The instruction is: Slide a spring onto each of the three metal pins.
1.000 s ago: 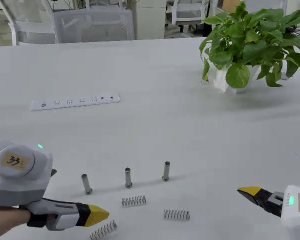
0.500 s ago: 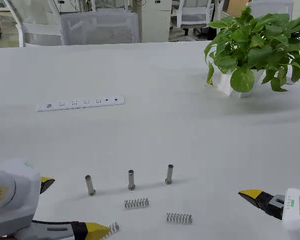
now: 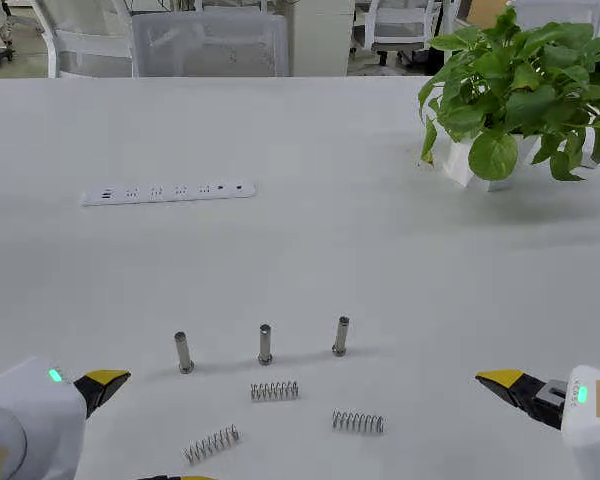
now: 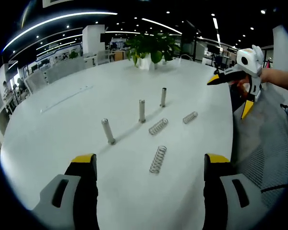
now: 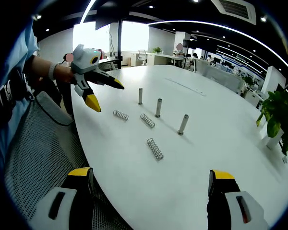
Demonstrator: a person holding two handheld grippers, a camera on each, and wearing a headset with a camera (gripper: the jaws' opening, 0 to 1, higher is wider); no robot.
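Three upright pins (image 3: 265, 344) — three springs (image 3: 274, 391)

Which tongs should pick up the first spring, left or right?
Left, likely: the open left tongs have the near spring level with their tips; the open right tongs sit further back from any spring.

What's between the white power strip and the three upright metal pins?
Nothing: bare white tabletop between white power strip and upright metal pins, per head view.
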